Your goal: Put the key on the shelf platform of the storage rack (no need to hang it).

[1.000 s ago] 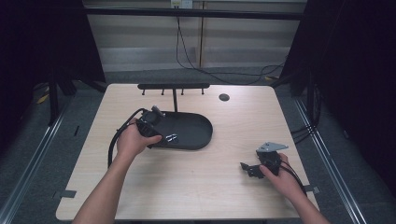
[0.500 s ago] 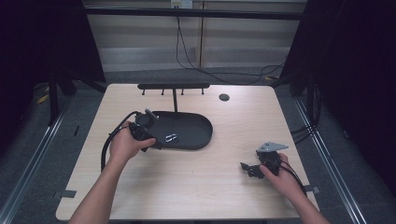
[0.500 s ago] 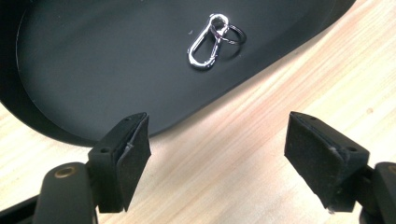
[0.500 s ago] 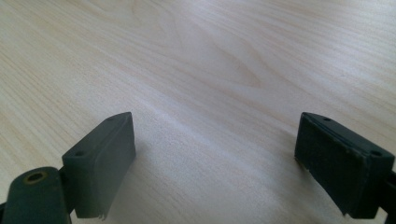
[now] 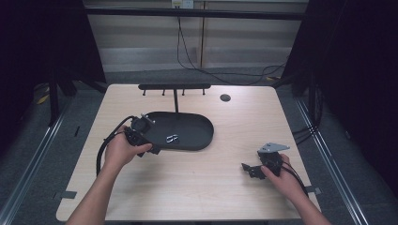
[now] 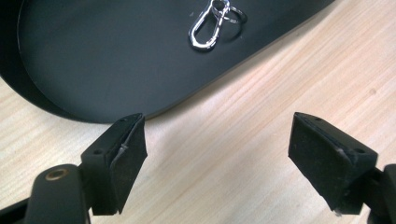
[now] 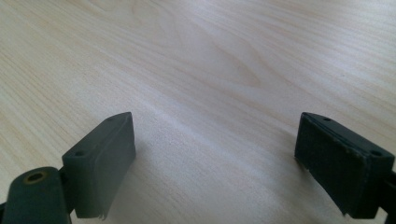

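Note:
A silver carabiner with a key ring (image 5: 172,138) (image 6: 212,25) lies in the black oval tray (image 5: 197,126) (image 6: 93,60). My left gripper (image 5: 149,149) (image 6: 215,154) hovers over the wood just off the tray's near-left edge, a short way from the carabiner. Its jaws have just been opening and stand wide apart with nothing between them. My right gripper (image 5: 248,169) (image 7: 215,158) rests low over bare tabletop at the near right, pointing left. It is open and holds nothing.
A thin post rises from the tray to a black bar with small hooks (image 5: 173,87) at the back. A round dark grommet (image 5: 225,97) sits in the table (image 5: 234,140) behind the tray. Dark floor and rails flank the table.
My left hand has drawn back to the left and toward the person, off the tray. The carabiner stays in the tray. The right hand has kept still.

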The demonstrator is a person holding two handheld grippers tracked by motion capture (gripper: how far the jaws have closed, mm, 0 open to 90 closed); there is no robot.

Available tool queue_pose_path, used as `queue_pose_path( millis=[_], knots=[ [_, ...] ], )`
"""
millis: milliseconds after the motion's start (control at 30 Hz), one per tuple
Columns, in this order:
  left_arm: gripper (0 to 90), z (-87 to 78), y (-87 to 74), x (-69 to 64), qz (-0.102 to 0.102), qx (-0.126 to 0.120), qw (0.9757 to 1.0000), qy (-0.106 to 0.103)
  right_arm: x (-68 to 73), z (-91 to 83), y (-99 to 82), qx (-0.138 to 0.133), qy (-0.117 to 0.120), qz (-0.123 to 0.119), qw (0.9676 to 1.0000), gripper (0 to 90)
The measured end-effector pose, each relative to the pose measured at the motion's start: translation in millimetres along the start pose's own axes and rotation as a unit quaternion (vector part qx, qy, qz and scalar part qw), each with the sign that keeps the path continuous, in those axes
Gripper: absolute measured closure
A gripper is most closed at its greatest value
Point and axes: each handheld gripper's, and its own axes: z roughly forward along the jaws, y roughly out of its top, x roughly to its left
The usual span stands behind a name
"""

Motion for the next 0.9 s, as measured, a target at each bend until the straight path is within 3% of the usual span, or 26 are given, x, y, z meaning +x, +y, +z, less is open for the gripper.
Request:
queue_pose_path(
  millis=[400,567,900],
  knots=[
    [18.9,-1.7,-15.8,2.0,0.005,-0.002,1.0000,-0.003,-0.1,0.0,0.0,0.000,0.000,0.000,1.0000,11.9],
    [18.9,-1.5,-23.3,2.7,0.000,-0.005,1.0000,0.003,-0.1,0.1,0.0,-0.001,0.001,0.000,1.0000,11.9],
    [19.2,-0.7,-38.8,6.4,0.010,-0.002,0.9999,0.009,0.0,0.0,0.0,0.000,0.000,0.000,1.0000,11.9]
  ],
)
